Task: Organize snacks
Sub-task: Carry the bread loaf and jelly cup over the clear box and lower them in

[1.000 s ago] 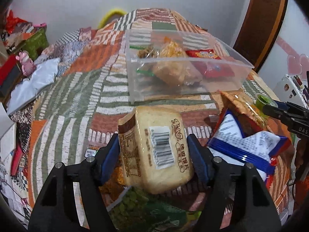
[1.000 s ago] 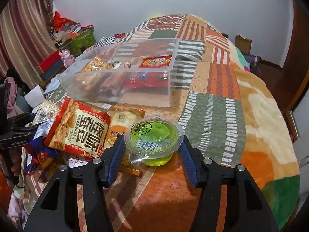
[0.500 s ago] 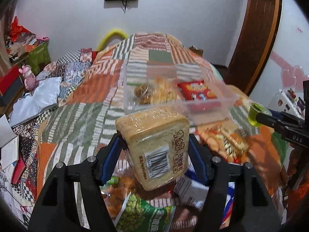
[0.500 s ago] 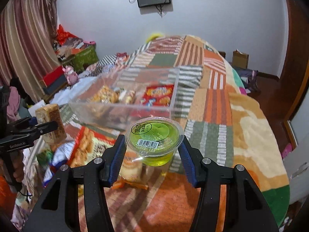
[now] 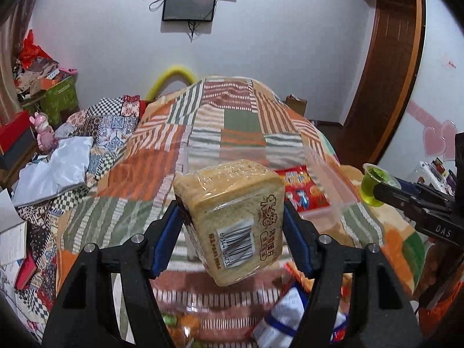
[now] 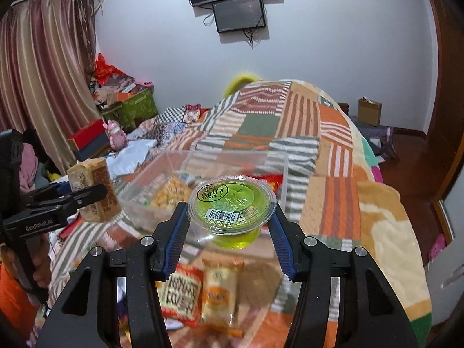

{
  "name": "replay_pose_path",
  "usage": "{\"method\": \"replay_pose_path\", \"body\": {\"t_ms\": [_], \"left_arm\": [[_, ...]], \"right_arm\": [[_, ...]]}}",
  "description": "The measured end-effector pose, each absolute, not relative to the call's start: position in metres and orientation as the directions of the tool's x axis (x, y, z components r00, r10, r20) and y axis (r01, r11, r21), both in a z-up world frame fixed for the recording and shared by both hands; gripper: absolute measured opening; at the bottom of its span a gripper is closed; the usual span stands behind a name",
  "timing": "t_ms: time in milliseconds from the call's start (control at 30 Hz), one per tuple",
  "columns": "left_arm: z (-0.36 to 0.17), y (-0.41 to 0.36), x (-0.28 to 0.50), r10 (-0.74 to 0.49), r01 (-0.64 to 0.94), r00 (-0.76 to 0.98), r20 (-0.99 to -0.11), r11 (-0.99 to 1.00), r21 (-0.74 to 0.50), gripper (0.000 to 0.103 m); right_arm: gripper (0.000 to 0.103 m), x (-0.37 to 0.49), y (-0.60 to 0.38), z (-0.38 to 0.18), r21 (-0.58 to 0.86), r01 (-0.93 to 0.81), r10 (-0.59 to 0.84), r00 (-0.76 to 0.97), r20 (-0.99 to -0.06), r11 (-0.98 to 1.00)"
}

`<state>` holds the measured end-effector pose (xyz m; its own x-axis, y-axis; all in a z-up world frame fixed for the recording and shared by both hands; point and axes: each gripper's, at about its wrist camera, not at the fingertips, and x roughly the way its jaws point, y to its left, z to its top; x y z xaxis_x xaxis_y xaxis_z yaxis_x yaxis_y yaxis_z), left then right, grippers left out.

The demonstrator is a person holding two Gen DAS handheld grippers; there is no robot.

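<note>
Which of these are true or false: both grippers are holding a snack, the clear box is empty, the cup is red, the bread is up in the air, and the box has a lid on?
1. Both grippers hold a snack. True: the left gripper clamps a wrapped bread loaf, the right gripper a green jelly cup.
2. The clear plastic box is empty. False: it already holds a red snack packet and a bag of yellowish snacks.
3. The cup is red. False: the jelly is green.
4. The bread is held above the patchwork blanket. True.
5. The box has a lid on. False: its top is open.
</note>
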<state>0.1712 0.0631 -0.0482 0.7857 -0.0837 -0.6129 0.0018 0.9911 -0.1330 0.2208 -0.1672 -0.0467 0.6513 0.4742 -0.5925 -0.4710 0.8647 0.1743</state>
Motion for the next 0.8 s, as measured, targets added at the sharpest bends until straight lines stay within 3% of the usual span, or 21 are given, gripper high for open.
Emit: {"method": "replay_pose_path", "body": {"t_ms": [300,800], "left_arm": [[-0.058,0.072,0.212,-0.04,-0.035,0.773,-0.633,0.994,-0.106,0.067],[-0.095,0.068,0.251,-0.026,-0.025,0.707,-0.707,0.998,-0.063,0.067]], "right_arm": [[0.051,0.247,-0.138,-0.05,0.154,-0.493,0.474,0.632,-0.613,0.856],[0.051,0.292,-0.105,-0.094,0.115,-0.522,0.424,0.522,-0.74,0.845]]}}
